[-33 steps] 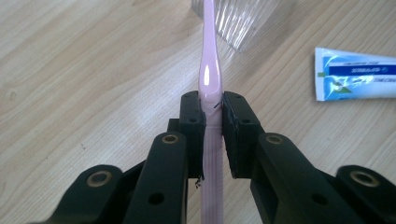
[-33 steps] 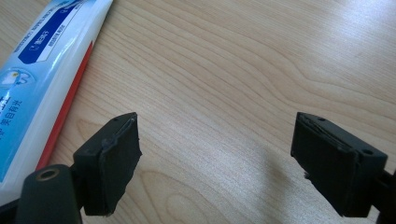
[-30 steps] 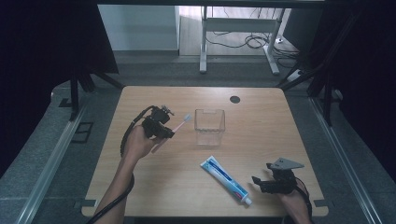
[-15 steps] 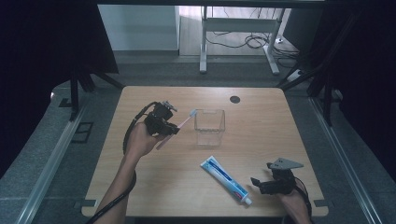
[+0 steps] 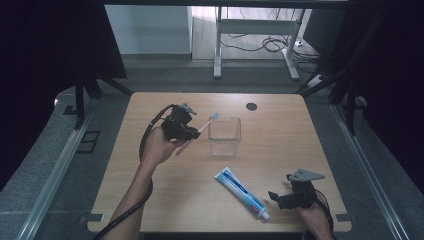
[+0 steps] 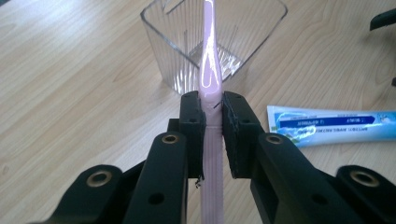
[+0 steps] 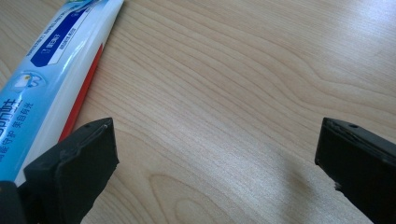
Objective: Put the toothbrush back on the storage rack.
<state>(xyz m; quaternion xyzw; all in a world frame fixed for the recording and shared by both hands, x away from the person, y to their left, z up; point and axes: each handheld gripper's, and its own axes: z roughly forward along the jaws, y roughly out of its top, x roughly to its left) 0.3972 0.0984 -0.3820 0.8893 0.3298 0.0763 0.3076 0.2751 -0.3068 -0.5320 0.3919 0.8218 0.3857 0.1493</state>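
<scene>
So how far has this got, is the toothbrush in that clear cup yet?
Not yet. Done: the left gripper has picked up the pink toothbrush and grips its handle. In hand: the brush head hangs beside the clear cup's rim, not inside. Left: lowering it in. The toothpaste tube lies untouched on the table, by the open right gripper.

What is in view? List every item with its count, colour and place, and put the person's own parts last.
toothbrush: one, pink with a blue head, clamped in the left tongs, head tilted toward the cup.
cup: one, clear, square, mid-table.
toothpaste tube: one, white and blue, flat on the table, near right.
table: one, light wood, with a dark round hole at the far edge.
left tongs: black, shut on the toothbrush.
right tongs: black, open, beside the tube.
</scene>
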